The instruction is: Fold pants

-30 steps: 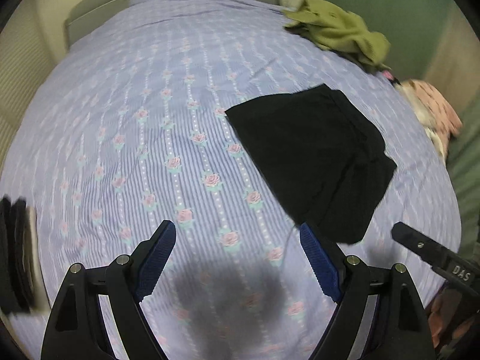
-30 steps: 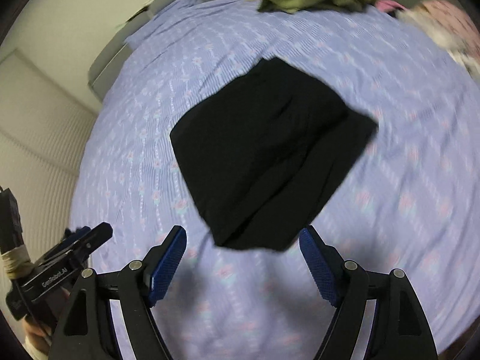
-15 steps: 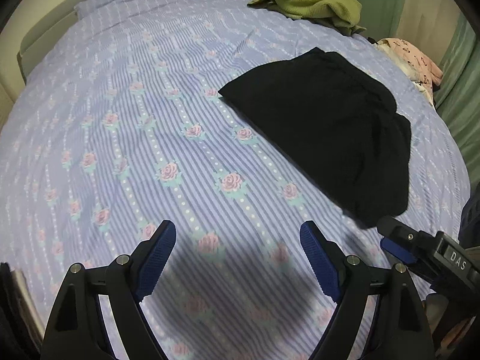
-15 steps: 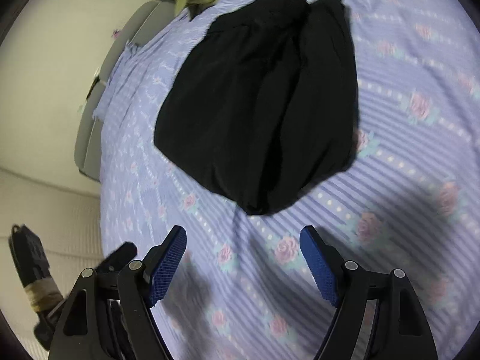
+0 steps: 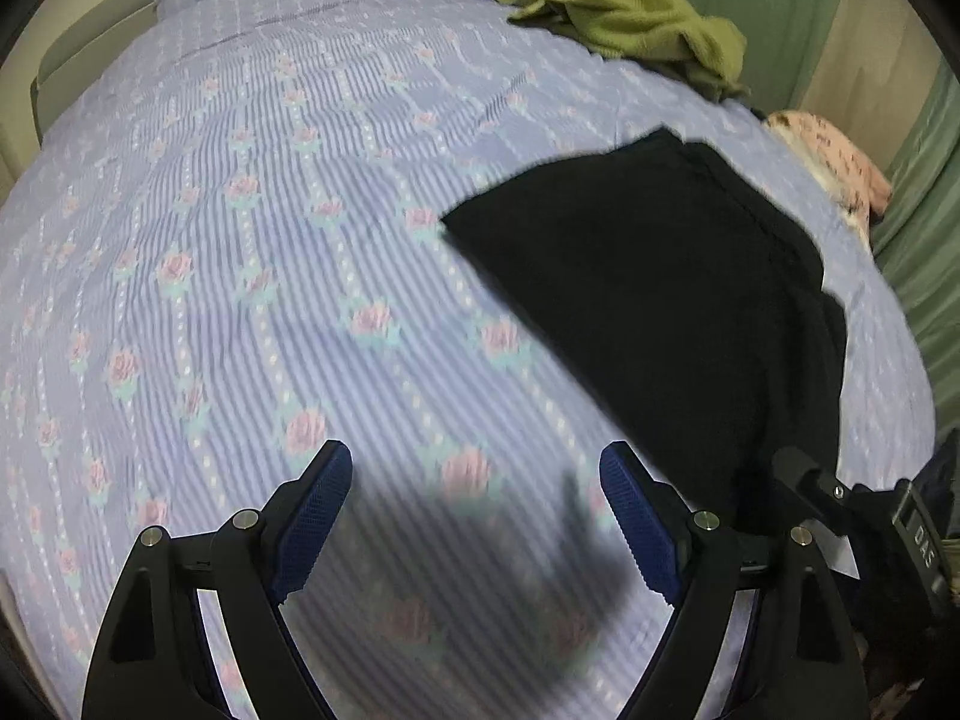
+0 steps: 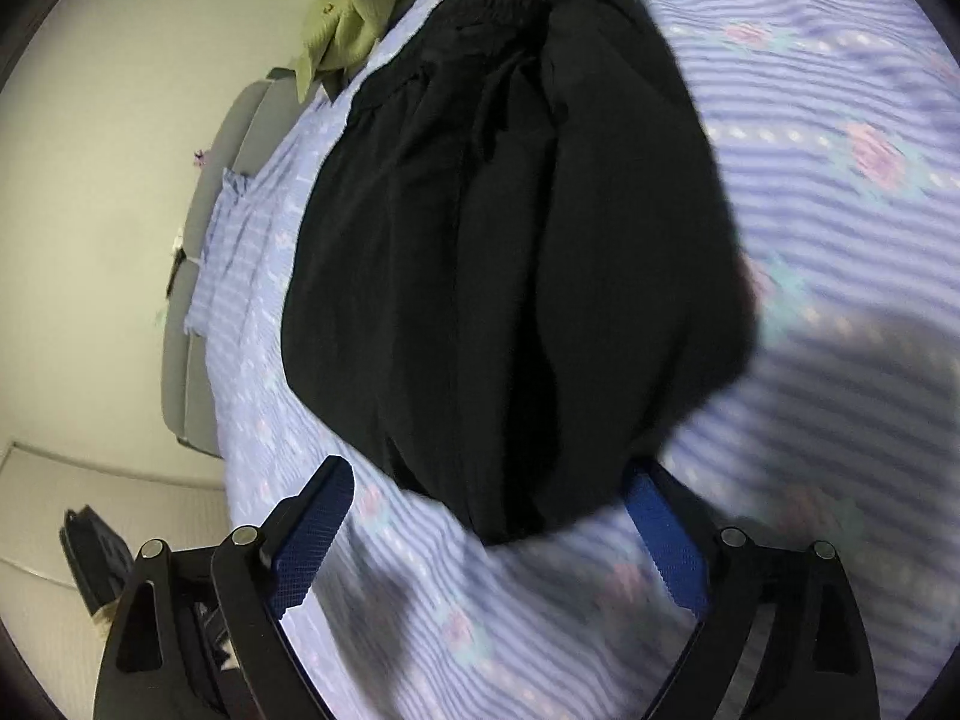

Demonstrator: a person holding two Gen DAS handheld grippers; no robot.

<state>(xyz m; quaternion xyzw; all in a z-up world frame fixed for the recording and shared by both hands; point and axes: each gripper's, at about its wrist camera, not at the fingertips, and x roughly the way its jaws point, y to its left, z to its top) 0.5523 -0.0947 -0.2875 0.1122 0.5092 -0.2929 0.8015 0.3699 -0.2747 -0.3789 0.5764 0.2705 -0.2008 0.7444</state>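
1. Two grippers, both over the bed (image 5: 252,252); neither holds anything.
2. Pants (image 6: 510,252): black, partly folded, lying flat on the striped sheet toward the bed's right side. The elastic waistband is at the far end in the right wrist view; the near end is a rounded fold edge.
3. Right gripper (image 6: 498,516): jaws wide and just opened further. The near edge of the pants lies just ahead of the gap between the fingers and covers the tip of the right finger in this view. No pad presses on cloth.
4. Left gripper (image 5: 474,504): jaws wide, bare sheet between the fingers. The pants (image 5: 672,312) lie ahead and to its right, apart from the fingers.
5. Long axis: the pants run away from the right gripper, near edge to waistband, roughly in line with its fingers. From the left gripper they lie diagonally.
6. Judgement: the right gripper is the nearer and is lined up on the near edge; the left must shift right to reach the same edge or the side.
7. Other cloth: a green garment (image 5: 630,24) at the far edge, well apart from the pants.
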